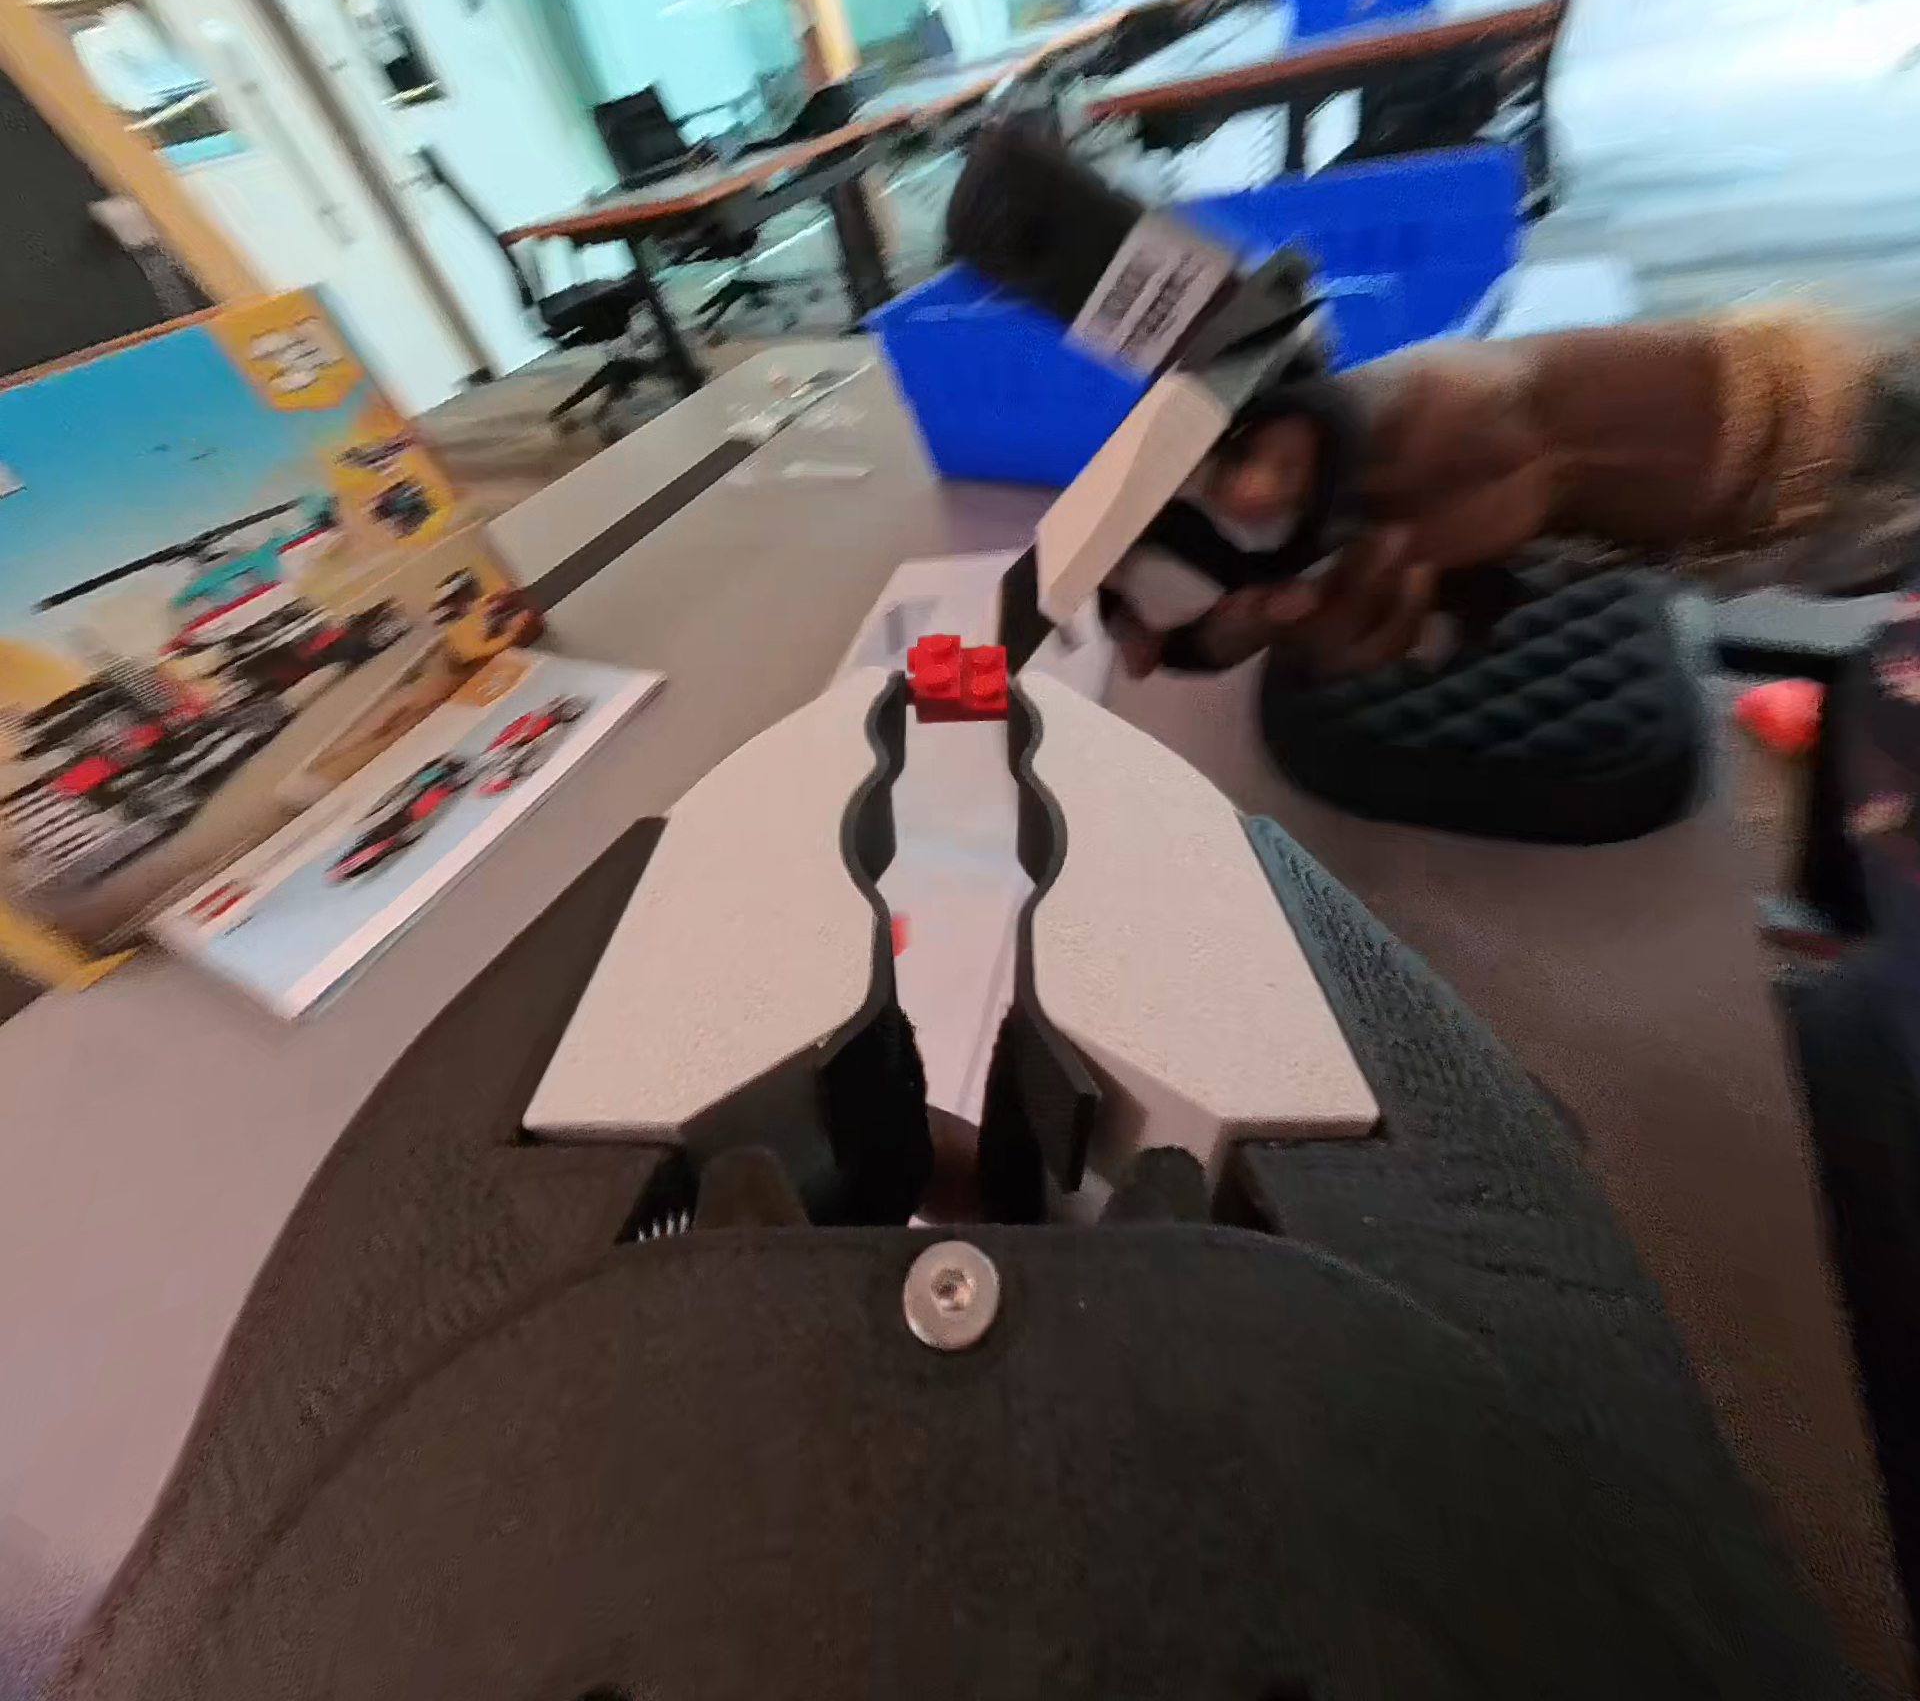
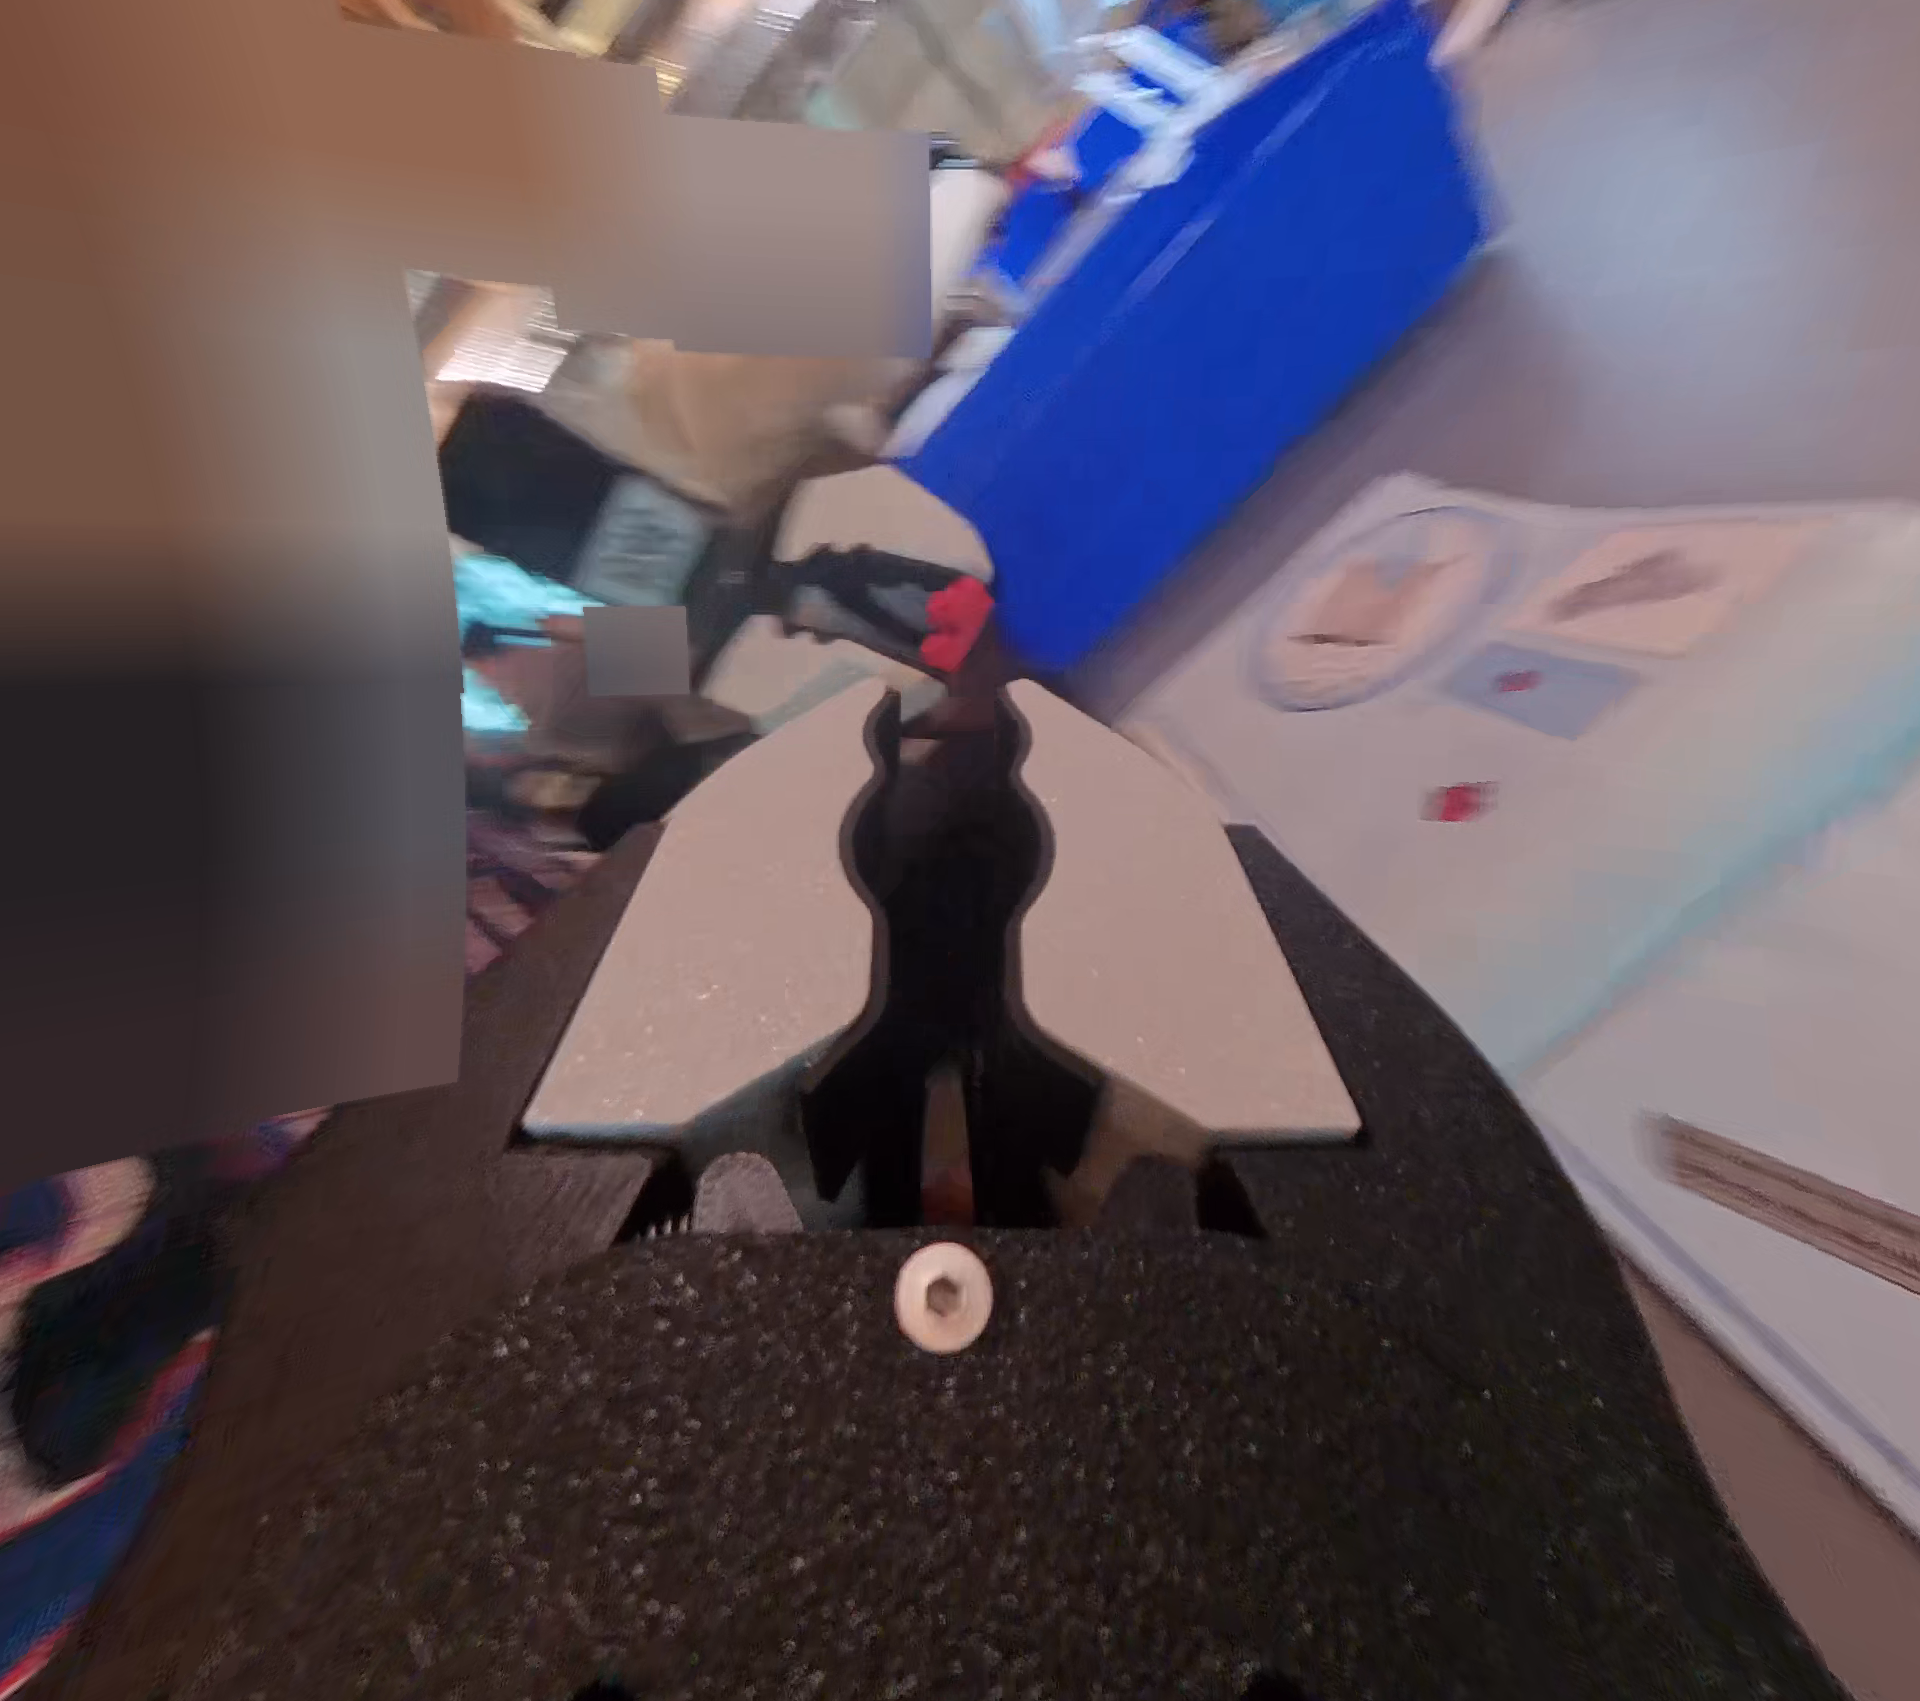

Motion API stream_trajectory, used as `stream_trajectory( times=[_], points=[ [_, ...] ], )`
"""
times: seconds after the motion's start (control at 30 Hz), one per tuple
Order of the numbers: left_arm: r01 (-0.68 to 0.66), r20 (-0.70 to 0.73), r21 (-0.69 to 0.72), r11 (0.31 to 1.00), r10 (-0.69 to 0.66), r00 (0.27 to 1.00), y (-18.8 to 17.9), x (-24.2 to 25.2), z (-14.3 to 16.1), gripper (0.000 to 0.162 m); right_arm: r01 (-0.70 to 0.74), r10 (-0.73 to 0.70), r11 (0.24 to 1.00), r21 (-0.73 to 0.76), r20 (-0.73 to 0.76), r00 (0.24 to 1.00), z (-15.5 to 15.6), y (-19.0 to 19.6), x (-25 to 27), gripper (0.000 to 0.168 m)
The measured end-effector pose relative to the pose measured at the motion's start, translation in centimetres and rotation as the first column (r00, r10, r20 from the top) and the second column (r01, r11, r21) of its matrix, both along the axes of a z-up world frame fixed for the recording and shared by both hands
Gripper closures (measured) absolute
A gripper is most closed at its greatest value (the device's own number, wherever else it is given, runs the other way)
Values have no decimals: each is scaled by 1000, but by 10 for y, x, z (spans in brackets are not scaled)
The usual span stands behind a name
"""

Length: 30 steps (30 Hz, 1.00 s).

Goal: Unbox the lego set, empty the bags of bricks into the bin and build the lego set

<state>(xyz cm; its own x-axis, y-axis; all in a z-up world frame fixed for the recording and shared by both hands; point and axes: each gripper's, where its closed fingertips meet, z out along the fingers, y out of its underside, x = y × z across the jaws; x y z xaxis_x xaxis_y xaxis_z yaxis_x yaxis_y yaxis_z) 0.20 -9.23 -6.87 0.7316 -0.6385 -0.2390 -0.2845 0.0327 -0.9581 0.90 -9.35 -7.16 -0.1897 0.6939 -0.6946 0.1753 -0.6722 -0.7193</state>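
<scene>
My left gripper (image 1: 958, 685) is shut on a small red brick (image 1: 958, 677) at its fingertips and holds it above the grey table. My right gripper (image 1: 1027, 641) comes down from the upper right, with its tip right beside the brick. In the right wrist view, my right gripper (image 2: 951, 708) points at the same red brick (image 2: 958, 621), held between the left gripper's fingers (image 2: 873, 521). Its jaws stand a little apart with something dark and blurred between them. The blue bin (image 1: 997, 404) stands behind; it also shows in the right wrist view (image 2: 1195, 425).
The lego box (image 1: 208, 571) stands at the left with the instruction booklet (image 1: 416, 820) lying flat in front of it. A black quilted bag (image 1: 1486, 716) sits at the right. An open instruction page (image 2: 1558, 664) has a loose red piece (image 2: 1460, 801) on it.
</scene>
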Motion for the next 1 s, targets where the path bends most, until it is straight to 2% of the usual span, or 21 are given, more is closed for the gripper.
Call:
stream_trajectory(
  times=[0.03,0.1,0.17,0.2,0.47,0.7,0.77,0.83,1.0],
  points=[
    [-79,-57,7,997,79,995,5,-8,-5,143,92,-103,985,146,67,992,-7,9,-1,145],
    [-183,-131,19,983,184,974,10,-15,-13,143,172,-255,886,431,141,957,-11,18,-2,144],
    [-244,-175,26,969,245,954,13,-17,-20,143,191,-336,792,581,153,929,-7,19,-7,144],
    [-264,-198,36,964,266,943,14,-18,-22,143,184,-345,777,602,162,924,-6,18,-10,144],
    [-261,-360,117,958,286,888,12,-7,-33,143,108,-321,801,589,270,908,-23,12,-22,146],
    [-248,-361,71,966,256,897,7,1,-47,143,62,-337,776,627,331,881,-39,8,-18,152],
    [-235,-345,32,971,232,909,5,2,-49,142,42,-322,787,616,352,879,-43,8,-14,152],
    [-240,-310,-26,970,220,925,1,-6,-49,134,19,-318,784,620,375,871,-48,12,-8,152],
    [-268,-181,-196,943,234,955,-5,-36,-46,134,-55,-292,781,623,441,848,-59,19,6,152]
  ],
)
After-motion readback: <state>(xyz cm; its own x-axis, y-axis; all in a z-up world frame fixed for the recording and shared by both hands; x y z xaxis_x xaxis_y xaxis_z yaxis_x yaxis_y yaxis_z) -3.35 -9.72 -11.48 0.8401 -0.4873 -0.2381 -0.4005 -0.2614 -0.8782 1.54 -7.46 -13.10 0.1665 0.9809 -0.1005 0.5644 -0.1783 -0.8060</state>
